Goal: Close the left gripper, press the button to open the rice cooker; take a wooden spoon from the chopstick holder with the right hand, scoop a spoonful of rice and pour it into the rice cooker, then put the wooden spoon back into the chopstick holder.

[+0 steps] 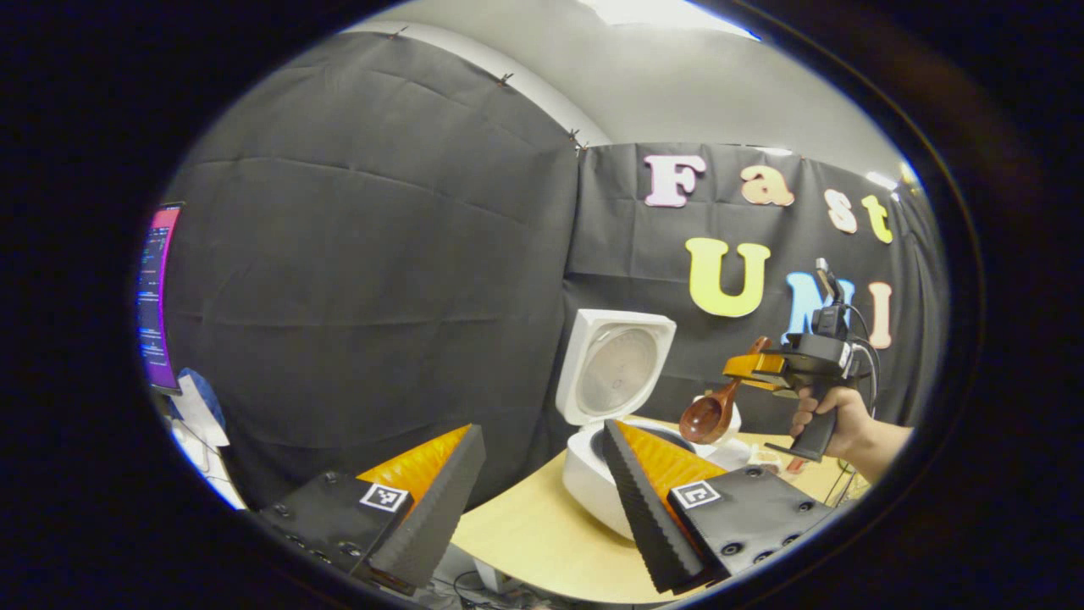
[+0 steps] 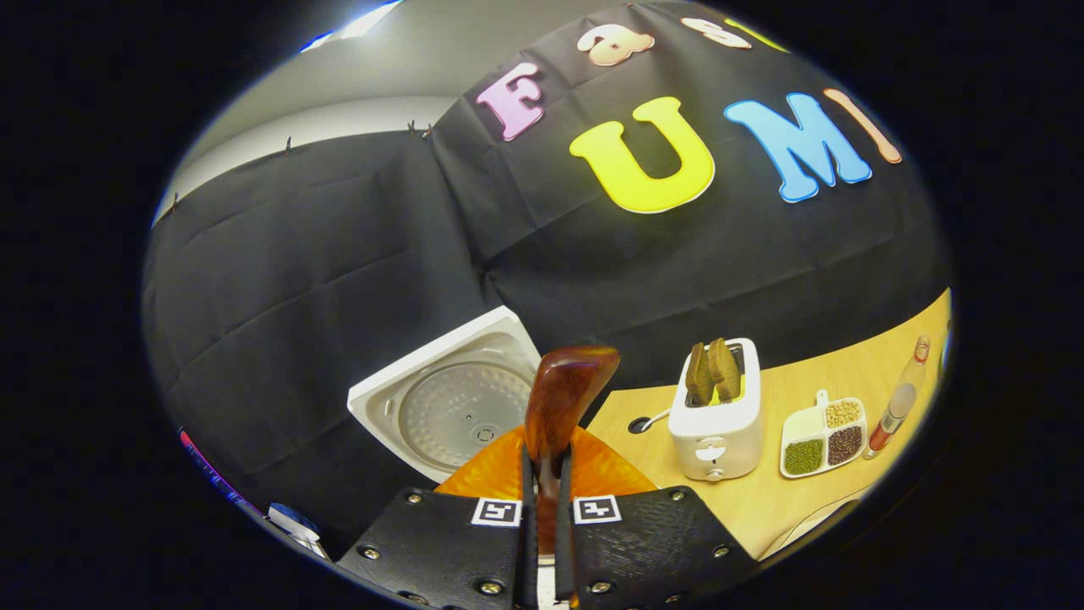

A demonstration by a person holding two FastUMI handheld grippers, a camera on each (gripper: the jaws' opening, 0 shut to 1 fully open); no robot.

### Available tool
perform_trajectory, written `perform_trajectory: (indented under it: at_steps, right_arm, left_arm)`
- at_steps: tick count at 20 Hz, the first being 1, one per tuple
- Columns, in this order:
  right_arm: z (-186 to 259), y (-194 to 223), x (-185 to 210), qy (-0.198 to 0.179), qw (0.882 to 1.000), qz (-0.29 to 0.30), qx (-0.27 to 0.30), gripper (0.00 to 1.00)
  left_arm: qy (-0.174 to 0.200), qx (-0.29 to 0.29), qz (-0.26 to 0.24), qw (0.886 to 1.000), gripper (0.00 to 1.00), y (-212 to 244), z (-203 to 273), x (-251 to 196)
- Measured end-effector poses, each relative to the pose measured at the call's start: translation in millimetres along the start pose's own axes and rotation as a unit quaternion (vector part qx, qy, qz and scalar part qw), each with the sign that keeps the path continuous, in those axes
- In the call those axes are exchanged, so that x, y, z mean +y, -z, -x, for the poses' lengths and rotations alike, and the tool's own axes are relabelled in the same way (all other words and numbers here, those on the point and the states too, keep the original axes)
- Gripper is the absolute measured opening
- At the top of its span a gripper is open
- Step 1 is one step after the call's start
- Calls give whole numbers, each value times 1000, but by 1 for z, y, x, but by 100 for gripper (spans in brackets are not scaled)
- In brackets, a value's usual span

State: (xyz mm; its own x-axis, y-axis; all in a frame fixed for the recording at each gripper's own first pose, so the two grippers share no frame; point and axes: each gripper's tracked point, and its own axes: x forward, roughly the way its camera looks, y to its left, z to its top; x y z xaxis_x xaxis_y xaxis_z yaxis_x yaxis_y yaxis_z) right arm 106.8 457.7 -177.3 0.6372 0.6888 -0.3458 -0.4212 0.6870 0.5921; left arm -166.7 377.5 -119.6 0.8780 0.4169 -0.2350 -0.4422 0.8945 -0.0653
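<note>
The white rice cooker [image 1: 593,487] stands open on the table, its lid [image 1: 618,364] raised upright. My left gripper [image 1: 542,426] is open and empty, its fingers reaching to either side of the cooker's near edge. Farther off, a hand [image 1: 834,419] holds my right gripper [image 1: 749,366], shut on the handle of the wooden spoon [image 1: 710,415]. The spoon hangs tilted, bowl end down, just beyond the cooker's right side. In the right gripper view the spoon [image 2: 563,394] rises from between the shut fingers of my right gripper [image 2: 546,483], with the open lid [image 2: 461,411] to its left. I cannot tell whether the spoon holds rice.
A white toaster [image 2: 716,419] with two slices of toast stands on the wooden table [image 2: 813,373]. Right of it lie a divided dish of grains [image 2: 823,436] and a small bottle [image 2: 898,407]. A white container [image 1: 733,417] sits behind the spoon. A lit monitor [image 1: 157,296] stands far left.
</note>
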Motion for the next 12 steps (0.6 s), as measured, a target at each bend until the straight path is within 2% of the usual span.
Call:
perform_trajectory:
  at_steps: [3, 7, 8, 12]
  right_arm:
    - [27, -28, -20, 13, 999, 4, -30, 8]
    - [66, -54, -55, 41, 998, 25, -51, 8]
    - [78, -59, -67, 49, 997, 29, -54, 8]
    - [114, -81, -114, 86, 993, 39, -71, 8]
  left_arm:
    - [26, -2, -14, 1000, 99, 3, 2, -4]
    - [55, -8, -17, 998, 97, -11, 12, -19]
    - [62, -10, -16, 998, 99, -13, 10, -32]
    - [91, -19, -22, 995, 97, -20, -6, -87]
